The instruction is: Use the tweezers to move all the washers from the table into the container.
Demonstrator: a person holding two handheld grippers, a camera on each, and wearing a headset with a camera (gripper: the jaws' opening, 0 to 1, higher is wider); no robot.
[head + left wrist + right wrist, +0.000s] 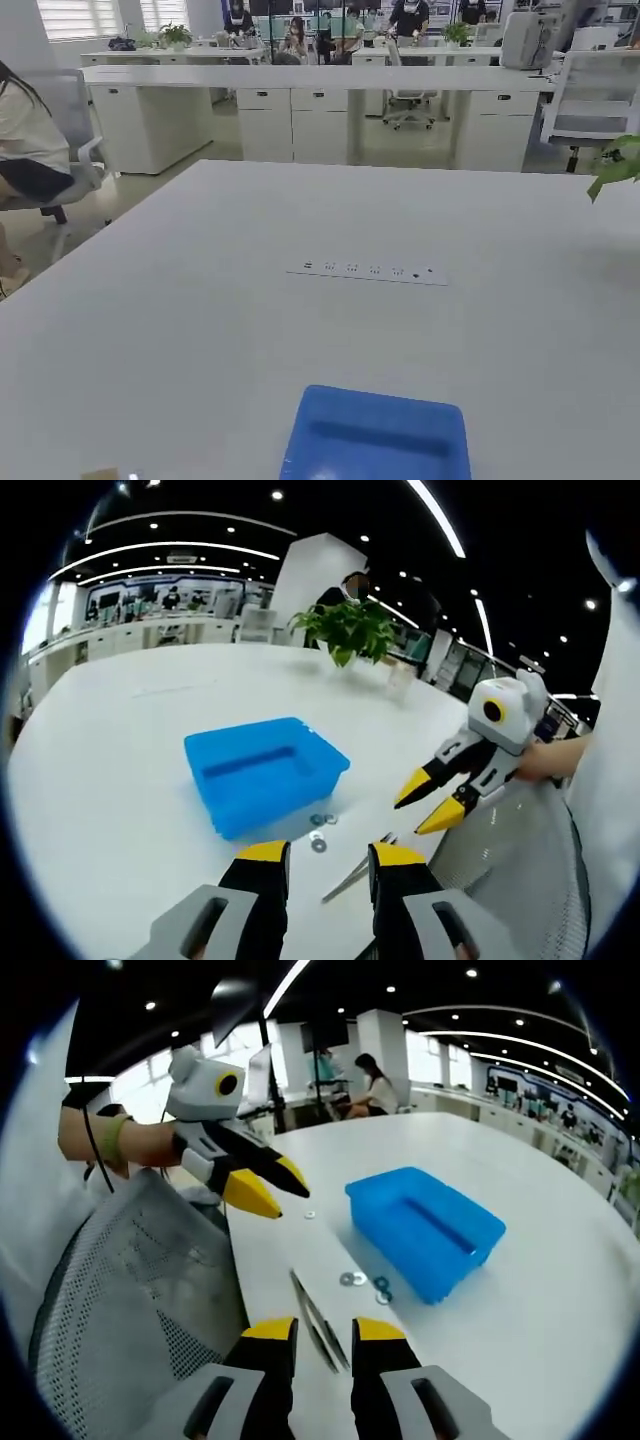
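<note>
At the bottom of the right gripper view, the right gripper (322,1328) is parted wide and holds nothing. The tweezers (312,1310) lie flat on the table just ahead of it. The left gripper (328,852) is likewise open and empty. Beyond, at mid-frame, the washers (352,1279) sit beside the blue container (425,1222). It would pay to close squarely across both tweezer arms, near their middle, then lift level.

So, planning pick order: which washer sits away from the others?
The lone washer beside the left gripper; the other washers cluster against the blue container.
</note>
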